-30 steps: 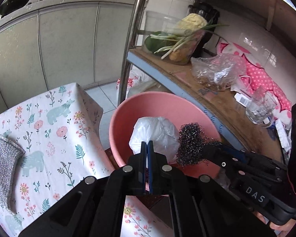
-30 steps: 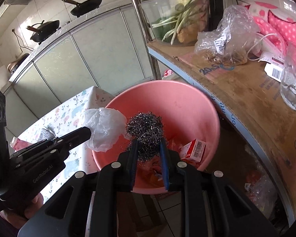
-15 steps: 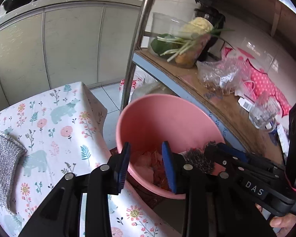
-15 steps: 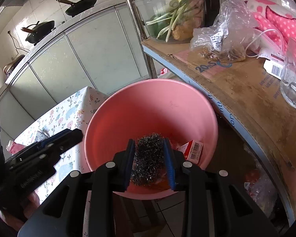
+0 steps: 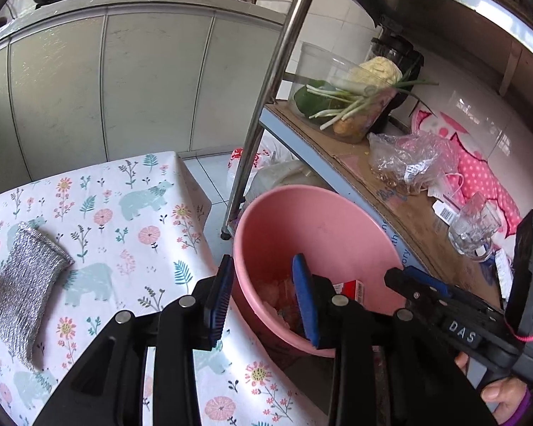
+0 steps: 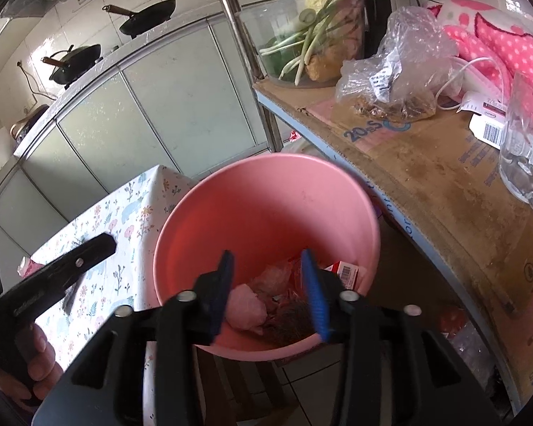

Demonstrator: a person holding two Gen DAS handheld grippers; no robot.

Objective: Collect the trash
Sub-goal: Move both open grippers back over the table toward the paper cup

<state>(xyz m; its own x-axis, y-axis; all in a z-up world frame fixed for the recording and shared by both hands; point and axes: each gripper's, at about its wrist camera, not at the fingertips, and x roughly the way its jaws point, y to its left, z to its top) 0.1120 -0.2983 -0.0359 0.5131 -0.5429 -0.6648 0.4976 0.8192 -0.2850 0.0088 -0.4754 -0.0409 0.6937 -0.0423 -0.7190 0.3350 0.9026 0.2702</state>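
Observation:
A pink bucket (image 5: 323, 213) stands on the floor between the table and a shelf. Inside it lie a crumpled white bag (image 6: 245, 309), a wad of steel wool (image 6: 289, 321) and a small red and white box (image 6: 348, 273), among other scraps. My left gripper (image 5: 263, 264) hangs open over the bucket's near rim, with nothing between its blue pads. My right gripper (image 6: 266, 259) is above the bucket's inside. Its jaws are opening and the pads touch nothing. A silver scouring cloth (image 5: 25, 284) lies flat on the flowered tablecloth (image 5: 124, 213), left of the left gripper.
To the right is a cardboard-lined shelf (image 6: 426, 177) with a glass tub of greens (image 6: 302, 42), a clear plastic bag (image 6: 394, 71), a glass mug (image 6: 526, 142) and a pink dotted cloth (image 6: 508, 46). The shelf's steel post (image 5: 263, 106) rises just behind the bucket. Pale cabinets (image 5: 124, 88) stand beyond.
The left gripper opened and the white bag dropped into the bucket; that hand then drew back toward the table. The right jaws spread and the steel wool fell from them into the bucket.

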